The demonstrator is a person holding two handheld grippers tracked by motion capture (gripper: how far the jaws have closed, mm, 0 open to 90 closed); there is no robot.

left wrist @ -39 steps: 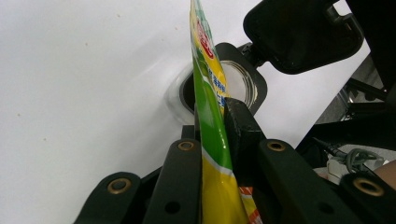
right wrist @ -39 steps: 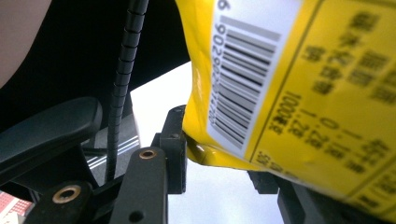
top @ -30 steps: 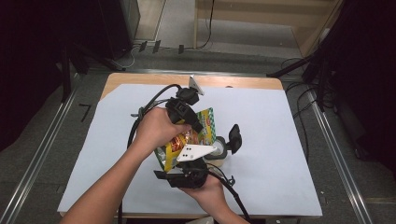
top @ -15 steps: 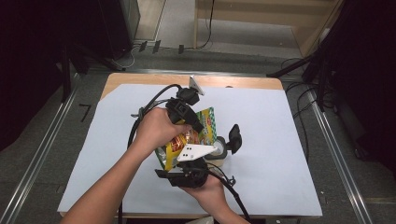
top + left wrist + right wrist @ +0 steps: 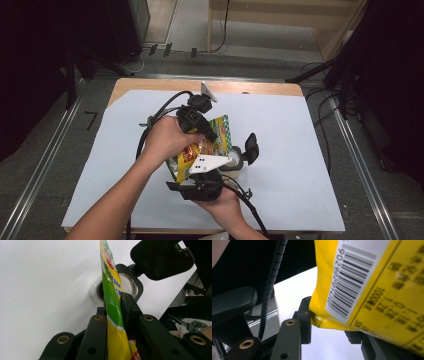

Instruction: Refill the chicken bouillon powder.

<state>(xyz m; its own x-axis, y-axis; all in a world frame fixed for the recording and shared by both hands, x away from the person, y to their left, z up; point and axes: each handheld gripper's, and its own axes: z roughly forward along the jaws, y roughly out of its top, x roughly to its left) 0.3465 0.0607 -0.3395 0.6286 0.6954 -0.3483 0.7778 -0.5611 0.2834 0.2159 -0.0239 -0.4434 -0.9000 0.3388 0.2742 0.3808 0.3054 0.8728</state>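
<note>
A yellow and green snack bag (image 5: 220, 132) hangs over the white table between both grippers. My left gripper (image 5: 214, 138) comes in from above and is shut on the bag's upper edge (image 5: 110, 290); its jaws (image 5: 115, 305) pinch the thin foil. My right gripper (image 5: 201, 173) is below, under its grey plate. The bag's barcoded lower end (image 5: 374, 290) sits between that gripper's jaws (image 5: 329, 322), dented against the left pad. Just beyond the bag stands a small clear container (image 5: 234, 161) with a black rim (image 5: 136, 291) and a hinged black lid (image 5: 251, 147) that is flipped open.
A white sheet (image 5: 305, 150) covers the wooden table (image 5: 250, 88). Black cables trail from the left gripper toward the table's back left. Metal rails run along the floor on both sides.
</note>
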